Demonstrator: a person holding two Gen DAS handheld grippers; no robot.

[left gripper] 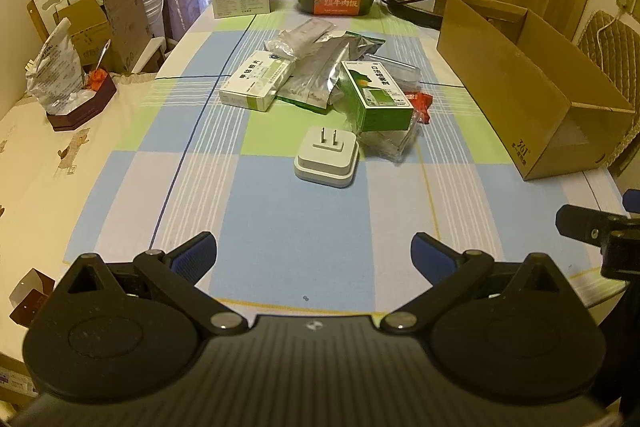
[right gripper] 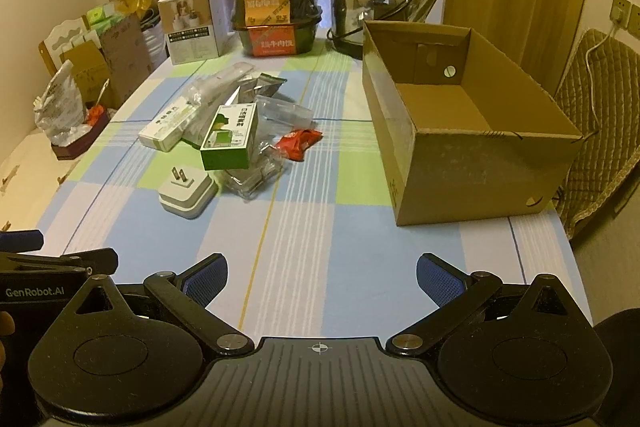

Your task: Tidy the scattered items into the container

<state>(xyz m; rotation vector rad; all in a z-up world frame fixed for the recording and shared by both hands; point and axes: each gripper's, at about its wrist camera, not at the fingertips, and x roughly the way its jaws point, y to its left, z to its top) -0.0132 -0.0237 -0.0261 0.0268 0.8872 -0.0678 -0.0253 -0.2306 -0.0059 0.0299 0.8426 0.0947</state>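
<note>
Cardboard box (right gripper: 472, 147) holds nothing; items (right gripper: 236, 131) lie beside.

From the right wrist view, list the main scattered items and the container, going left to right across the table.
White medicine box → white plug adapter → green box → red packet → cardboard box, the open container at the right.

Two grippers held low and side by side, both spread wide.

The left gripper (left gripper: 314, 259) has its blue-padded fingers (left gripper: 194, 257) parted and gripping nothing. The right gripper (right gripper: 322, 281) matches it, its fingers (right gripper: 438, 285) equally wide and bare. Each shows at the edge of the other's view.
</note>
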